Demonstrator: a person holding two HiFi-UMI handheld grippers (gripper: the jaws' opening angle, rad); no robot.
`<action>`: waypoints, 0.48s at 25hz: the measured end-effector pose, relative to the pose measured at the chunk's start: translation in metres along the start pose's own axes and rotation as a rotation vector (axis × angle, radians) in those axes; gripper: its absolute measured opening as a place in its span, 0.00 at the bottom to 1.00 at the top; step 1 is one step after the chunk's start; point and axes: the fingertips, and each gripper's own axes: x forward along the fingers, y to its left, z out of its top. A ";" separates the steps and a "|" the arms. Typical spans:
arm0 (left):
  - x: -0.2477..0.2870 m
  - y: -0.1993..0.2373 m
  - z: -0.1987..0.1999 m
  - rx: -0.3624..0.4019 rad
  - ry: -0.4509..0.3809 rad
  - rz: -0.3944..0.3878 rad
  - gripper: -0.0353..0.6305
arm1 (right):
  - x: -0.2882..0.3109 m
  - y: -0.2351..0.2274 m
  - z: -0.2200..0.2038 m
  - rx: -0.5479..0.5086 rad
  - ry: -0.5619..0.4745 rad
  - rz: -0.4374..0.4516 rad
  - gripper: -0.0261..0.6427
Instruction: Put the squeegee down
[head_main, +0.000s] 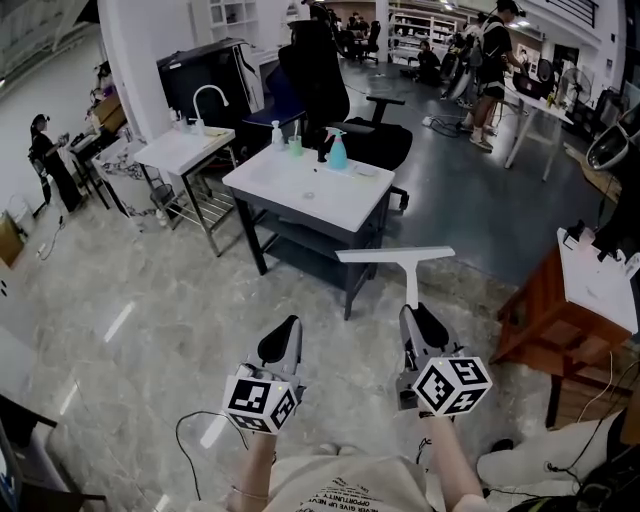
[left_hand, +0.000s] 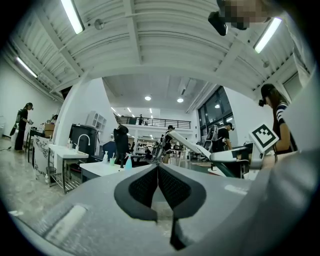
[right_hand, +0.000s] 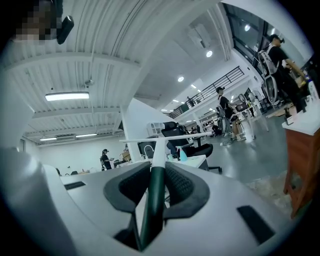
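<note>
Left gripper (head_main: 285, 335) at lower centre-left, jaws closed together and empty, white table (head_main: 268, 178) at upper centre, right gripper (head_main: 415, 322) lower right of centre, clamped on squeegee (head_main: 396, 256) handle, blade crosswise in mid-air below the table

Open lab hall (mezzanine railing (left_hand: 150, 121) behind) with worktable (head_main: 300, 195), sink stand (head_main: 185, 150), shelving (head_main: 420, 25).
</note>
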 end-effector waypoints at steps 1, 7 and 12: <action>0.001 -0.003 -0.001 -0.005 0.001 0.005 0.09 | 0.000 -0.003 0.001 0.006 -0.002 0.003 0.18; 0.009 -0.026 -0.007 -0.006 0.008 0.002 0.09 | 0.001 -0.012 0.003 0.025 -0.003 0.028 0.18; 0.022 -0.023 -0.006 -0.006 0.011 0.015 0.09 | 0.008 -0.024 0.005 0.042 0.000 0.033 0.18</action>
